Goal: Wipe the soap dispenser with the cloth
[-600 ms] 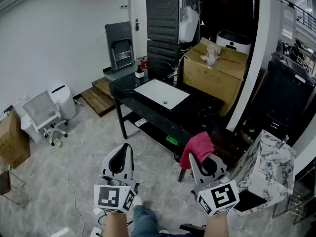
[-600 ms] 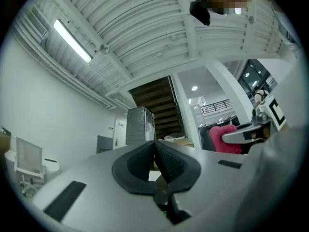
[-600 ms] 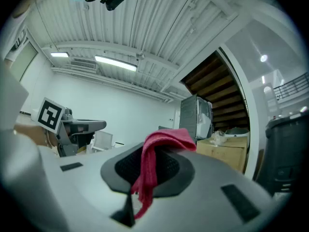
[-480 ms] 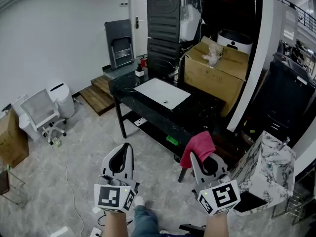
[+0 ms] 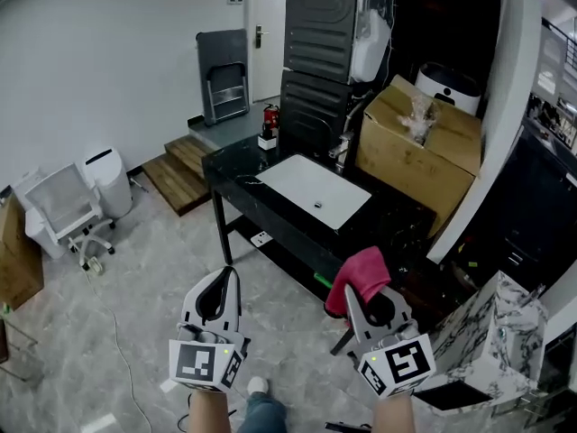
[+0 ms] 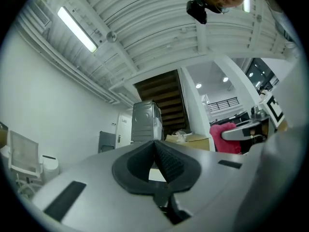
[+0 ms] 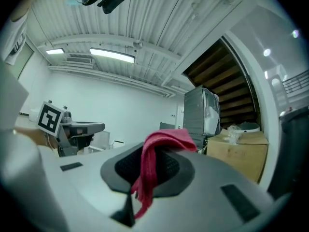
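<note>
Left hand-held gripper: jaws fully together in its own view, ribbed black pads meeting with nothing between them. We see it over the pale grey tiled floor, tipped slightly upward.
Right hand-held gripper: jaws clamped on the crumpled red fabric cloth. It is held level beside the left one, and the two do not touch.
Cloth detail: one bunch sits on top of the jaw tips. In the right gripper view a strip hangs down between the black pads.
Desk: glossy black top on dark legs, with a white rectangular sink set into it. It stands ahead of both grippers, well apart from them.
Soap dispenser: we take it to be the small white-and-dark bottle at the desk's far left corner, with a red fire extinguisher just behind. It is too small to confirm its shape and is well apart from the cloth.
Surroundings: brown cardboard box at the desk's right end, tall dark metal cabinet behind the desk, white office chair at left, marble-patterned block near the right gripper.
</note>
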Available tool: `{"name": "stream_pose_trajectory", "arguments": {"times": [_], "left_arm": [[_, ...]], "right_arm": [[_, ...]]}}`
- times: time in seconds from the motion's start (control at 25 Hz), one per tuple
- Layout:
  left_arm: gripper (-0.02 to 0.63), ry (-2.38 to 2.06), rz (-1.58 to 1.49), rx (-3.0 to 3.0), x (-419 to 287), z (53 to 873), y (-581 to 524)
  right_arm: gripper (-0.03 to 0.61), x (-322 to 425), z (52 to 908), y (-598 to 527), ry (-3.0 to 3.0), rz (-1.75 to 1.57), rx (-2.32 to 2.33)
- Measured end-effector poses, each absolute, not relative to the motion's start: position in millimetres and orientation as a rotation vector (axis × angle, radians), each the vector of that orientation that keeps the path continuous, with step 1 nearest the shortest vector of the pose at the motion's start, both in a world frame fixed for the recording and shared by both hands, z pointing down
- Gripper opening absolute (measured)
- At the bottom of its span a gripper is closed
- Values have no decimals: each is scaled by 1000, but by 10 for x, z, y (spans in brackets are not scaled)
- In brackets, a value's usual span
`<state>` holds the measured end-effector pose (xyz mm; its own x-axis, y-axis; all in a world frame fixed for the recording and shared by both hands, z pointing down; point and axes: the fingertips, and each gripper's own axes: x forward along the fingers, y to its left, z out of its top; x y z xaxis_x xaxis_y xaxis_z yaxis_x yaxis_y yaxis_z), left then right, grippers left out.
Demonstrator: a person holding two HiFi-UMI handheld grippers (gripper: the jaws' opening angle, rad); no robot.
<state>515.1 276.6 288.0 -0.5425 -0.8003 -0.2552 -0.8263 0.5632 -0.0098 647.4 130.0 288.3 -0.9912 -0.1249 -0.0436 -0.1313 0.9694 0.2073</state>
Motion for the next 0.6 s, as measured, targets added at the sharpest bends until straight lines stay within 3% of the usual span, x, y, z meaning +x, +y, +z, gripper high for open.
{"name": "stream_pose_trajectory", "arguments": {"times": [0.6], "left_arm": [[15,2566,268,-1392,2655,2712,2395]], "right_arm": [[49,3997,2729,861,3112,402,-243]]}}
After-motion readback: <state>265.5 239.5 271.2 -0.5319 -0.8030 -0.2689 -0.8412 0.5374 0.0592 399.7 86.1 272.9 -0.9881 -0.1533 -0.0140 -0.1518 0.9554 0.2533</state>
